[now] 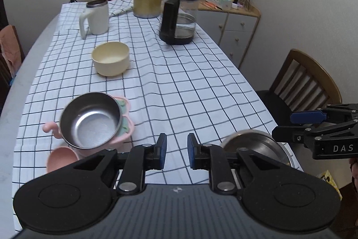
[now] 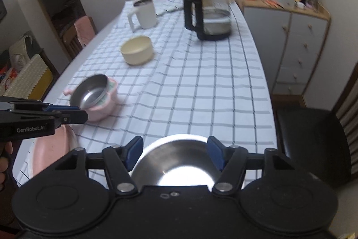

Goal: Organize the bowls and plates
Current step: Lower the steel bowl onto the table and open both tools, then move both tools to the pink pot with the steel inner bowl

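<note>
Both empty: left gripper (image 1: 175, 150) narrowly parted, right gripper (image 2: 175, 155) wide above round steel bowl (image 2: 176, 160), likely released for stacking.

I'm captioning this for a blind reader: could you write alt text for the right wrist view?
Open tongs hang over a steel bowl at the near edge of a checked tablecloth. Farther off sit another steel bowl tilted in a pink dish, a cream bowl and a glass coffee pot.
</note>
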{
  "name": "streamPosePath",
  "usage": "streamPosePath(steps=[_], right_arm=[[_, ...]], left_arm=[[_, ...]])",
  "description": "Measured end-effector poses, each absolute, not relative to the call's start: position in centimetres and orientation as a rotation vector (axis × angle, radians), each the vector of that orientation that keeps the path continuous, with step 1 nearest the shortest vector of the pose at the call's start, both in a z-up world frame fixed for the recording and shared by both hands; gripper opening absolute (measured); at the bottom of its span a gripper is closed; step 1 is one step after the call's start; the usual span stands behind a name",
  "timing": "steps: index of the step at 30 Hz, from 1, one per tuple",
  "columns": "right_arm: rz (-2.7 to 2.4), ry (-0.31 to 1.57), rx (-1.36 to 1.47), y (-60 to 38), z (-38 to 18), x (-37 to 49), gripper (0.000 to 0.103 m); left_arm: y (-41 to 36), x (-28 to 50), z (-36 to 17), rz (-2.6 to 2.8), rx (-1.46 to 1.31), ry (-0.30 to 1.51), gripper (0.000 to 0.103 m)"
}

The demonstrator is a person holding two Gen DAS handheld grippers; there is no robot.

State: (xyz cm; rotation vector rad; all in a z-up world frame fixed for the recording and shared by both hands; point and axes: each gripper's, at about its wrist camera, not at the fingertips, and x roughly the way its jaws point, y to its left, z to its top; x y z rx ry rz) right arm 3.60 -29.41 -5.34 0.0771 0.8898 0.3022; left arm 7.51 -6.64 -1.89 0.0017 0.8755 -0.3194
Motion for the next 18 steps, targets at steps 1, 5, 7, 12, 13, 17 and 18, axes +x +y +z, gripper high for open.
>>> streamPosePath(steps=[1,5,7,12,13,17,18], right_arm=[[0.309,0.885,0.081,-28.9,-5.0,3.9,0.064],[0.336,0.863,0.079,-26.6,-4.0,5.2,0.07],[0.35,0.857,0.075,-25.3,-3.7,6.0,0.072],[0.35,0.847,0.083,-22.0,-3.4,8.1,0.084],[0.347,0.849,0.087,-21.4,-3.4,8.6,0.086],[0.336,0.857,0.079,-19.1,-4.0,10.3,0.099],[0.333,0.862,0.078,-18.6,-4.2,10.8,0.099]], left_arm=[[-6.2,7.7,-1.8,-0.314,-0.005,0.872,0.025],[-4.3,8.6,-1.4,-0.297,-0.001,0.856,0.041],[-3.1,9.0,-1.2,-0.282,0.005,0.836,0.062],[0.3,10.6,-1.1,-0.255,-0.004,0.814,0.074],[1.1,11.1,-1.2,-0.242,-0.014,0.82,0.076],[4.2,12.7,-1.8,-0.202,-0.036,0.835,0.077],[5.0,13.1,-1.9,-0.186,-0.037,0.837,0.077]])
